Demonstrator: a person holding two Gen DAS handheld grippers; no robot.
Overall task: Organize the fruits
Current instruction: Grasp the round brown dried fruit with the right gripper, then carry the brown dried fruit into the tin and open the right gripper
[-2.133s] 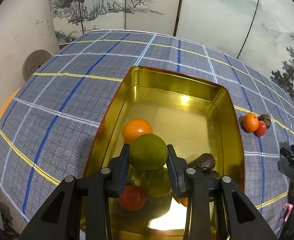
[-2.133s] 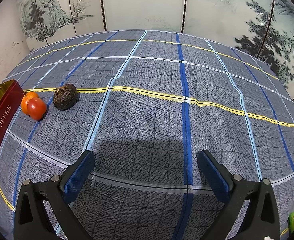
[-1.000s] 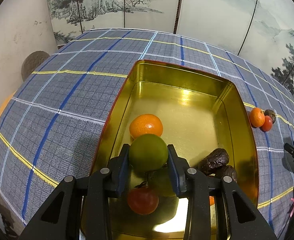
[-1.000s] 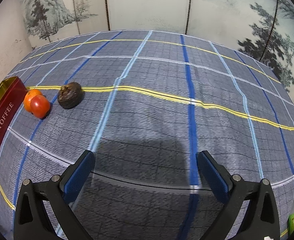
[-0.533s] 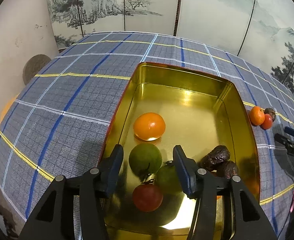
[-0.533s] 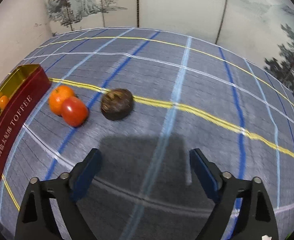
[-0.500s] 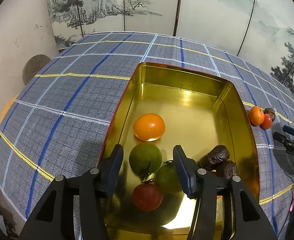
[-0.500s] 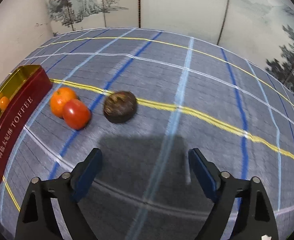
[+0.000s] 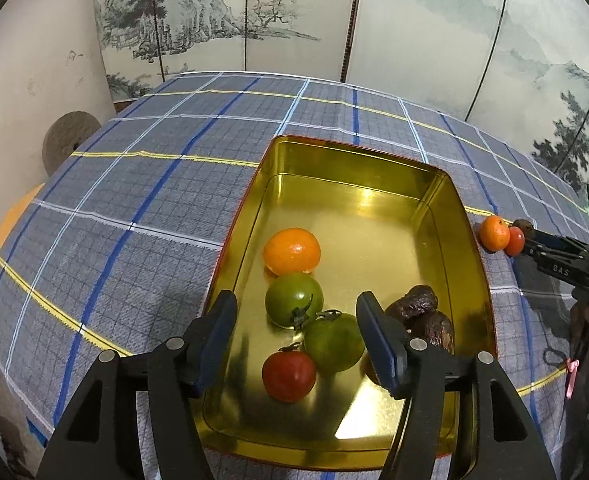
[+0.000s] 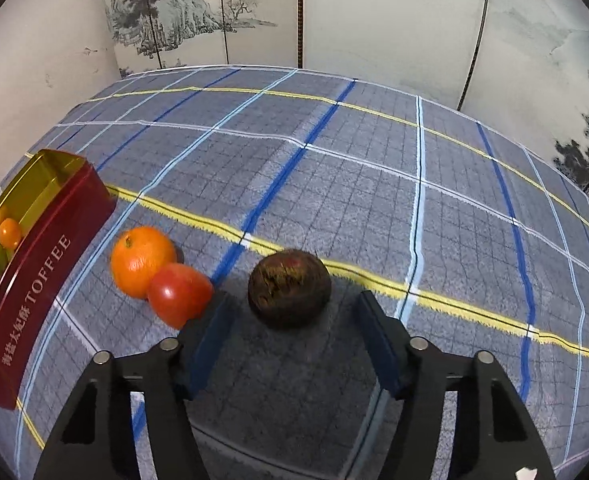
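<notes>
A: The left tongs [image 9: 296, 334] are held spread above the near end of the tin [image 9: 468, 224], with nothing pinched between them.

B: And the tin is set on the checked cloth [image 9: 134, 208] of the surface. Inside, an orange [image 9: 292, 251] is seen in the middle, a green tomato [image 9: 293, 305] touching it on the near side, a second green one [image 9: 334, 342] just beside that, and a red tomato [image 9: 289, 376] nearest the camera.

A: Two dark, wrinkled fruits [image 9: 422, 314] are tucked against the tin's right wall.

B: Over to the right tongs [image 10: 292, 334]. They are spread wide too, empty, lowered close to the cloth.

A: A dark round fruit [image 10: 289, 288] is framed just ahead of them, between the two fingers' lines but touched by neither. It sits at the yellow stripe.

B: To its left, a loose tomato [image 10: 179, 294] is pressed against a loose orange [image 10: 142, 260], both on the cloth just outside the tin's red side, where "TOFFEE" can be read.

A: The same little cluster is picked up in the left view, beyond the tin's right wall, with the right tongs reaching in beside it.
</notes>
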